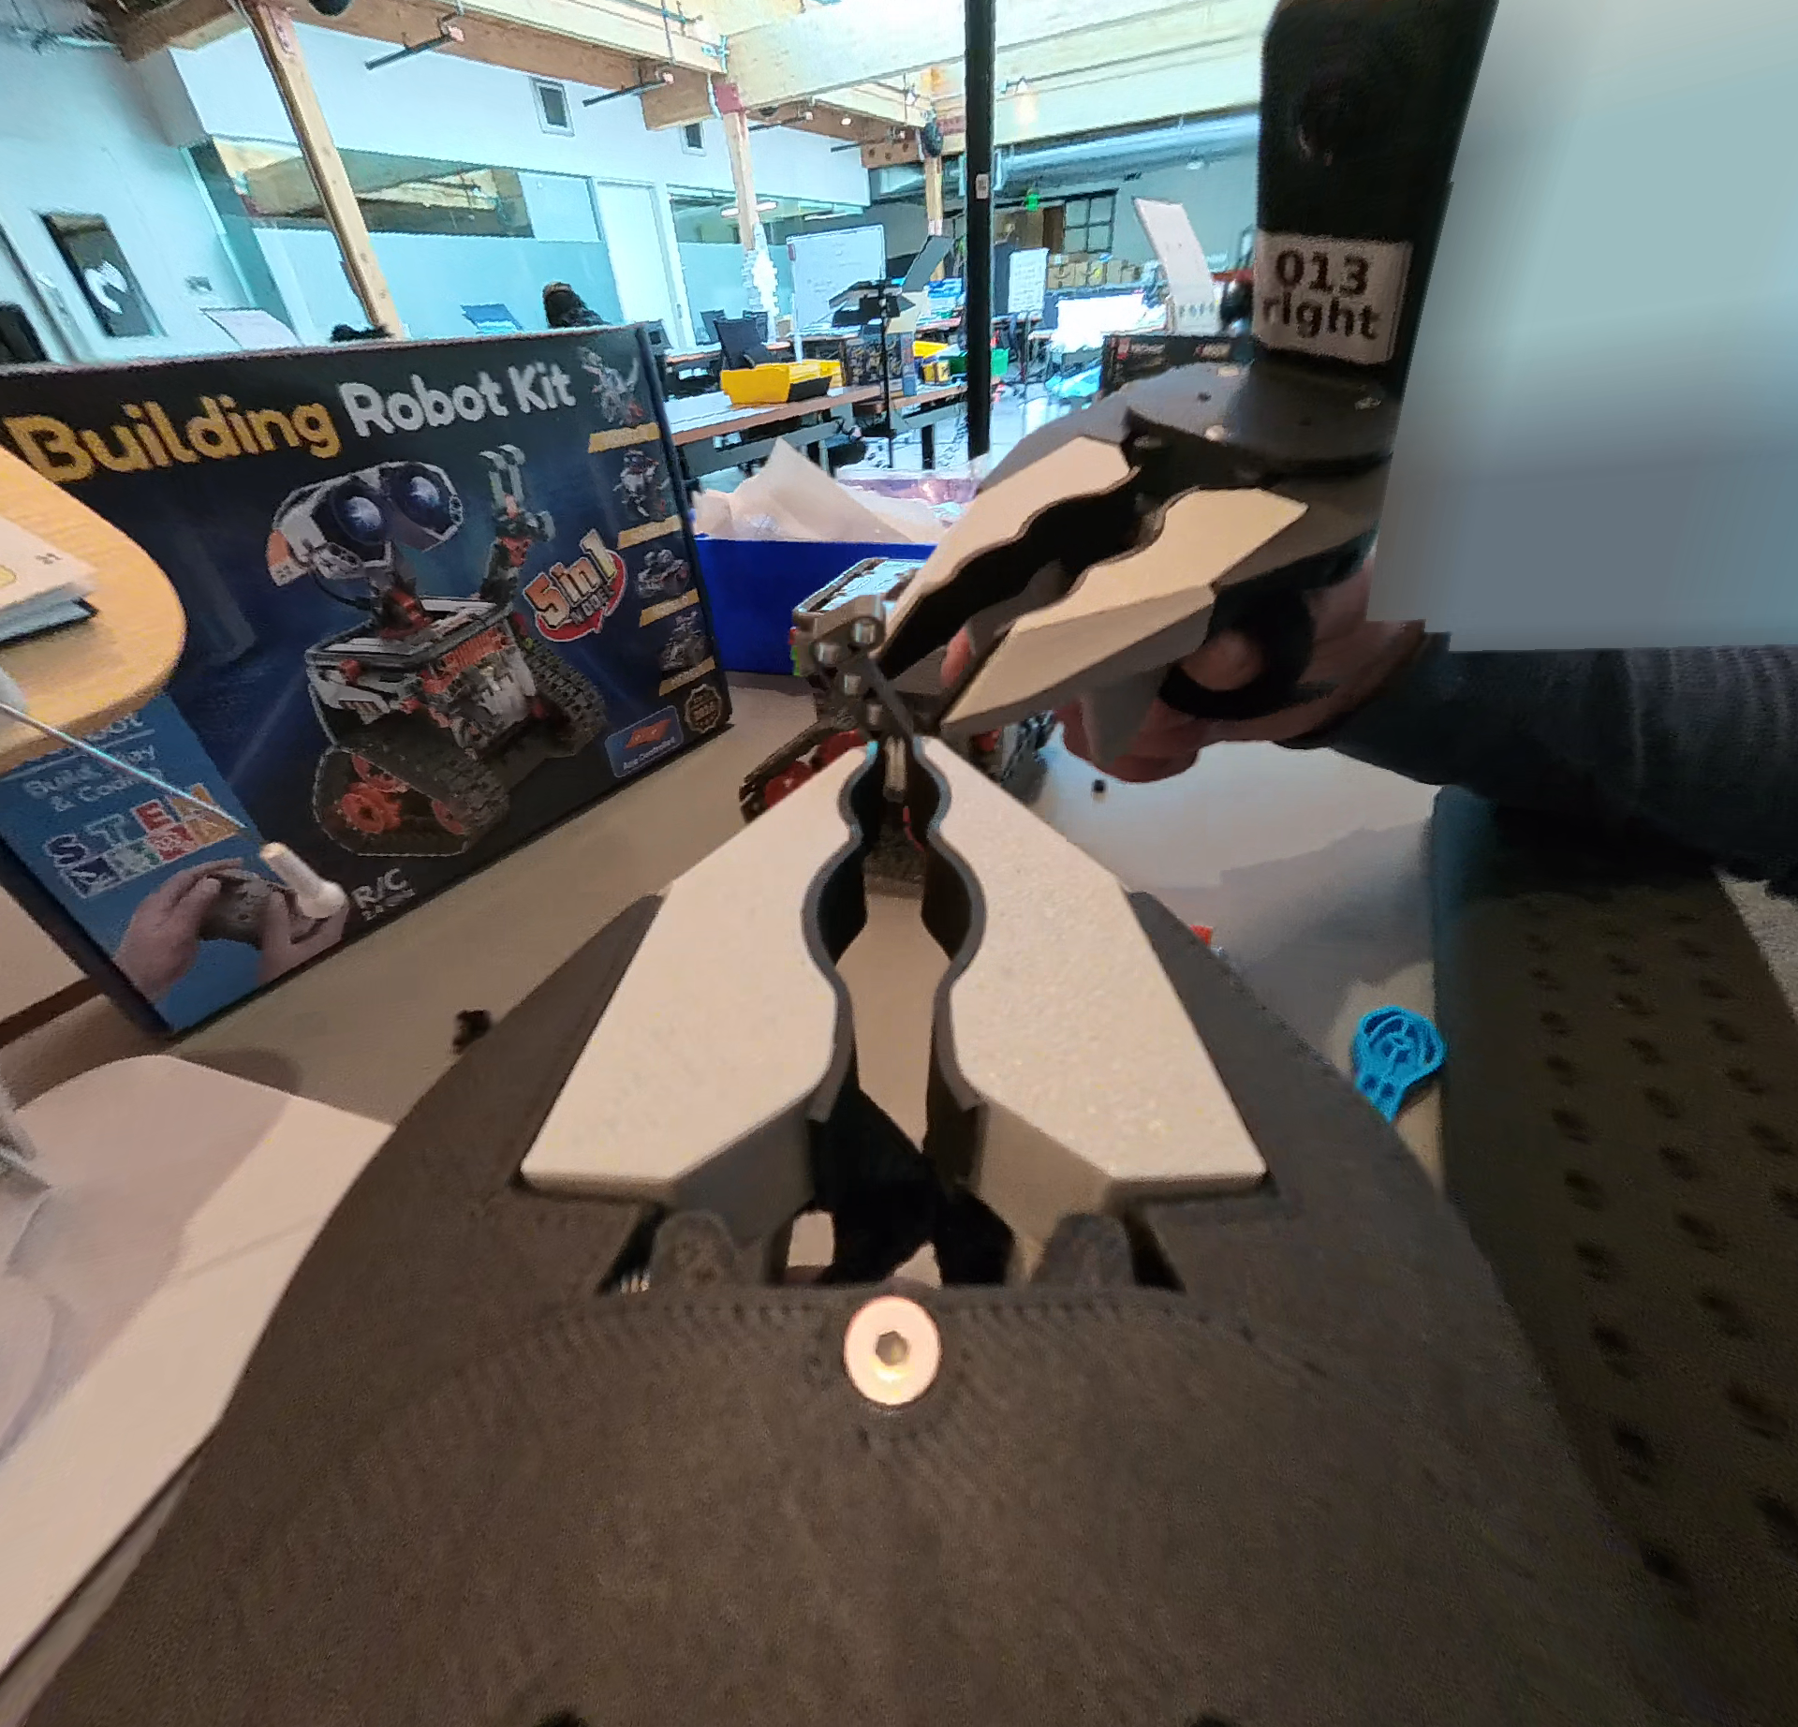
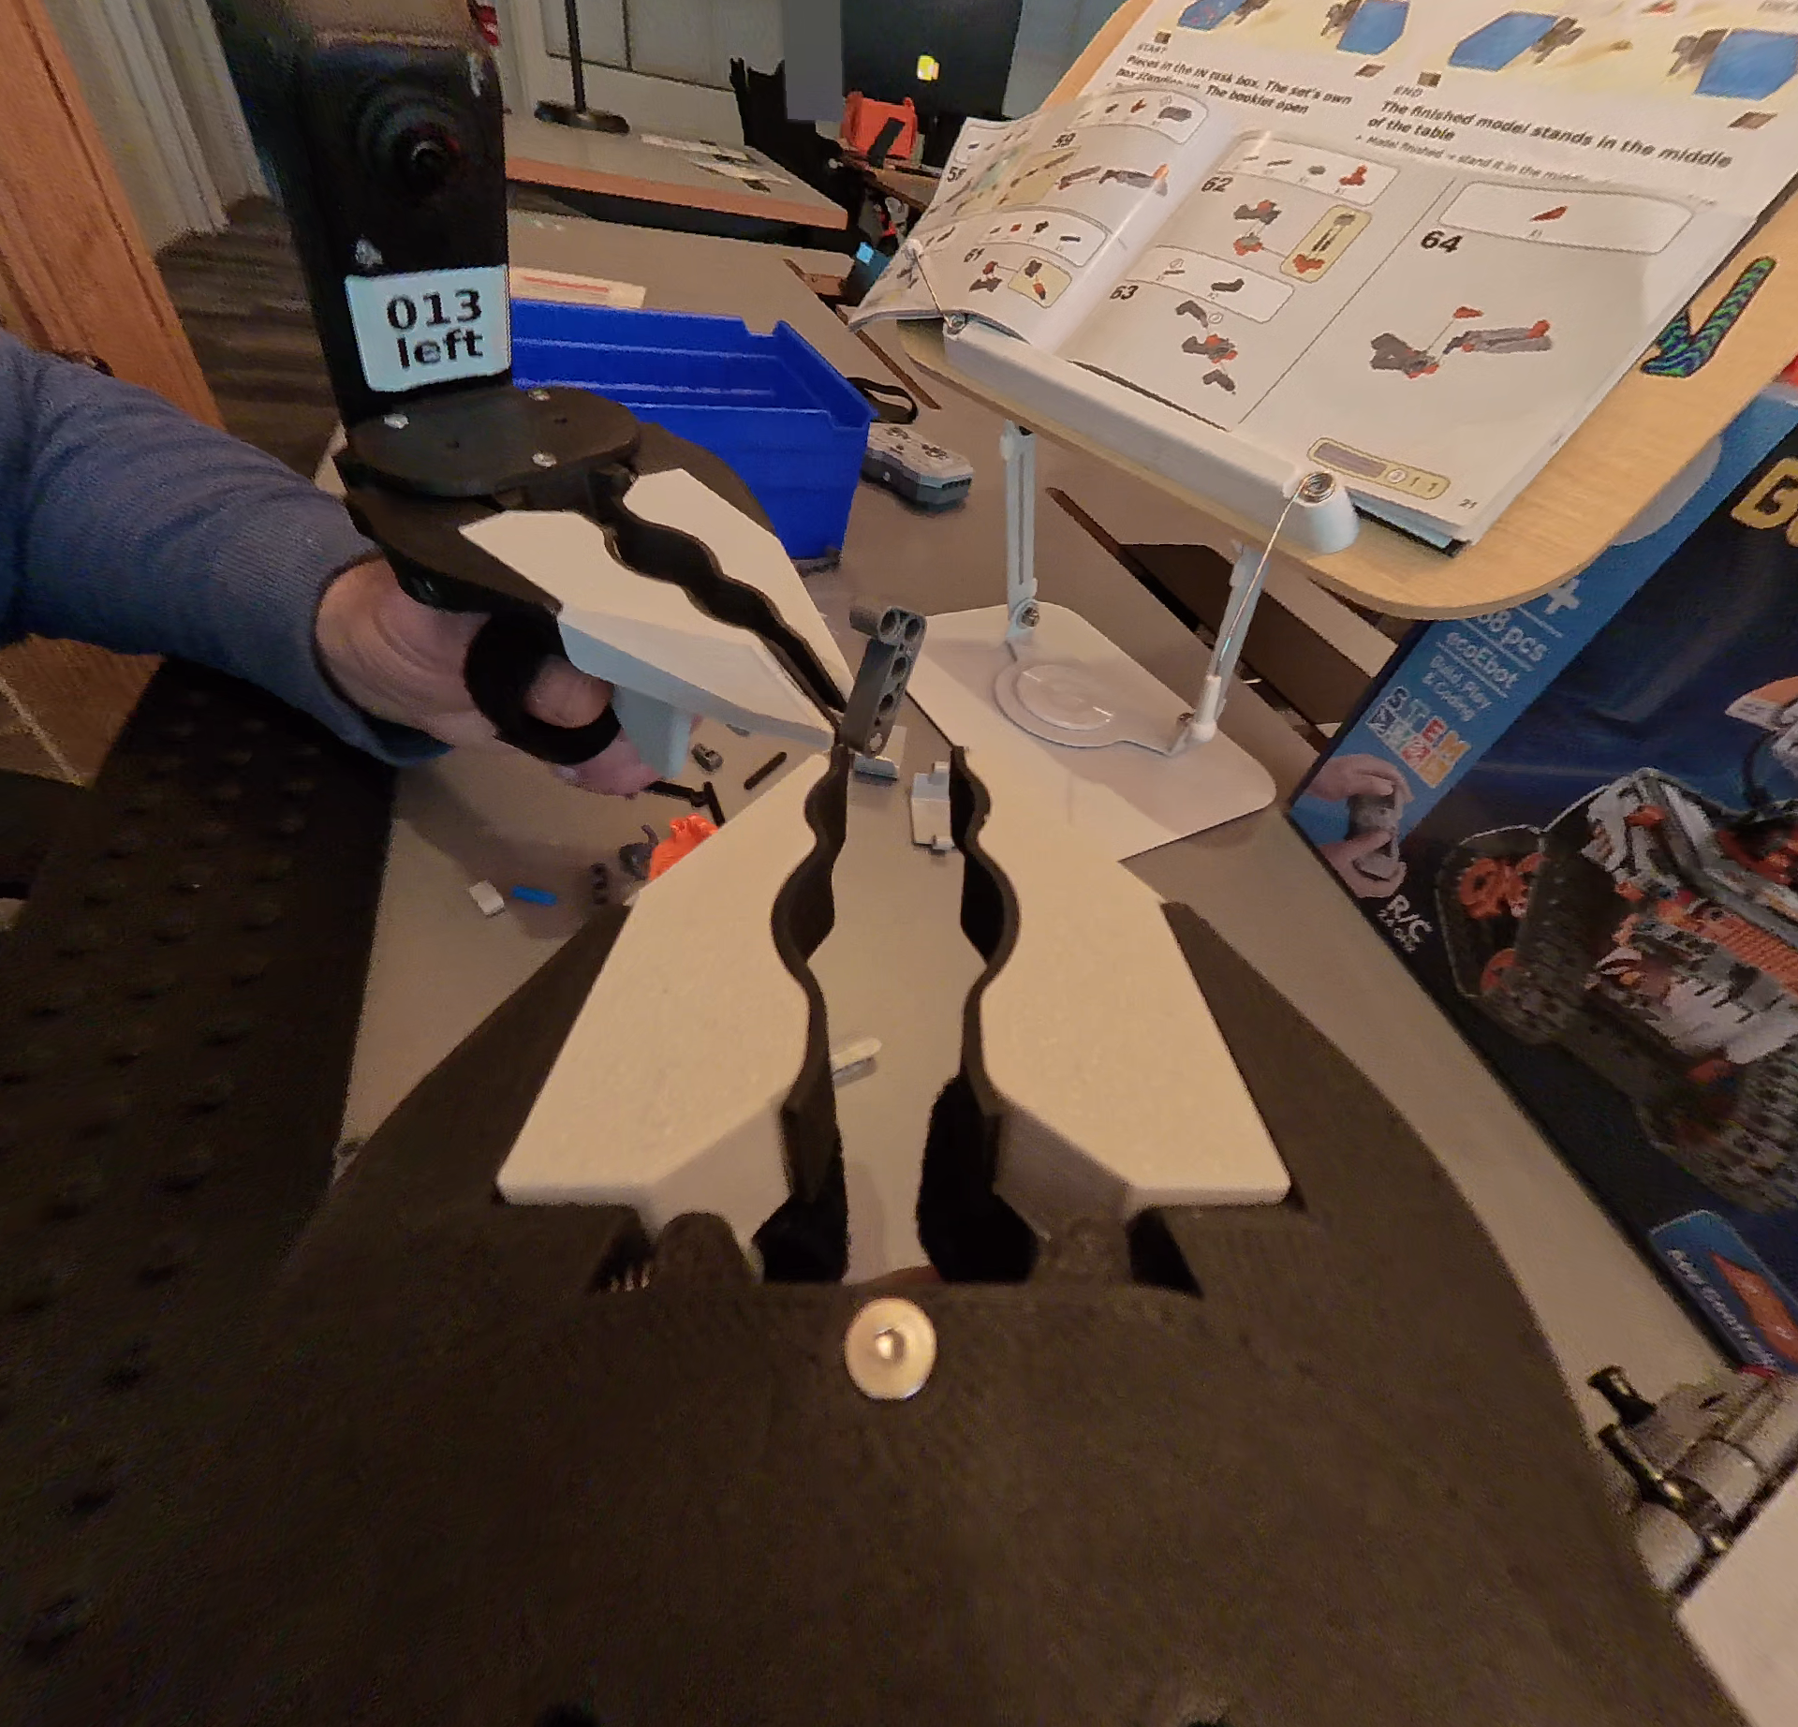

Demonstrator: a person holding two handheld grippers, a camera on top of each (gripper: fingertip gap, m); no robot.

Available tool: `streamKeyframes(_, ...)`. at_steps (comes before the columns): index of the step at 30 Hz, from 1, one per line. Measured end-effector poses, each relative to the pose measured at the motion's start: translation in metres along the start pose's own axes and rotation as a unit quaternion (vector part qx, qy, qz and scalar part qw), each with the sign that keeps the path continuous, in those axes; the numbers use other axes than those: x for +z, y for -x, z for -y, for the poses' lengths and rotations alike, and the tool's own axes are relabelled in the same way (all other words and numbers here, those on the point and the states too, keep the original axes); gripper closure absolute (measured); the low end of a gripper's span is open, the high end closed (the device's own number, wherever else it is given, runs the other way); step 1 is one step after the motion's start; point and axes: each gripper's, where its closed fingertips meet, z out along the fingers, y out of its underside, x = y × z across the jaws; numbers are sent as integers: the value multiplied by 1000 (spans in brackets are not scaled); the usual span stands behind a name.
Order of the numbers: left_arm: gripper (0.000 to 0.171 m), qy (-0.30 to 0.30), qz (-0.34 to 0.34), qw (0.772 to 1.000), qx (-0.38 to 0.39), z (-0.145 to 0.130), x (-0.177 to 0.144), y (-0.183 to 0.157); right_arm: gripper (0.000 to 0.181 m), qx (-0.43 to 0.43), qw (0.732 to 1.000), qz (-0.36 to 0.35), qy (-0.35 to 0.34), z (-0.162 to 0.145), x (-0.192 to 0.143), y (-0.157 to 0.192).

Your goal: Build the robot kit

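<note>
Beam, grey, holed, hard plastic: I judge it light, stiff and a little slick, best pinched across its flat sides near one end. My left tongs are clamped on its lower end, holding it nearly upright above the middle of the desk. My right tongs stand parted just beside it; whether they touch, I cannot tell.

Each gripper, left and right, had pale grey fingers with wavy black inner pads, a black textured body and one silver screw. White labels marked the black camera posts. The sleeves were blue-grey knit.
</note>
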Motion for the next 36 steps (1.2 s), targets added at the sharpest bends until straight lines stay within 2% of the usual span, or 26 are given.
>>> streamKeyframes(2, 169, -13, -18, 999, -26, 3, 0, -3, 163, -25, 1000, -5, 1, 0, 2, 3)
streamKeyframes(4, 169, -26, -33, 998, -46, 7, 0, -5, 166, -14, 1000, 11, -6, 2, 4, 9)
streamKeyframes(9, 169, -66, -112, 987, -90, 18, -6, -19, 166, 79, 990, 90, -76, 19, -5, 19)
streamKeyframes(13, 169, -85, -149, 982, -79, 25, -10, -31, 168, 126, 974, 149, -112, 29, -10, 31)
streamKeyframes(18, 169, -88, -154, 983, -50, 25, -11, -37, 175, 109, 975, 155, -113, 33, -11, 39)
streamKeyframes(23, 161, -74, -126, 989, -26, 22, -10, -27, 176, 33, 990, 94, -97, 30, -9, 33)
streamKeyframes(28, 148, -40, -79, 996, 7, 19, -12, -13, 175, -109, 992, -37, -51, 25, -12, 9)
streamKeyframes(33, 144, -29, -43, 999, 9, 21, -11, -6, 176, -269, 951, -151, 1, 22, -14, -5)
streamKeyframes(36, 144, -18, -34, 999, 18, 18, -8, -8, 176, -359, 911, -198, 30, 19, -14, -6)
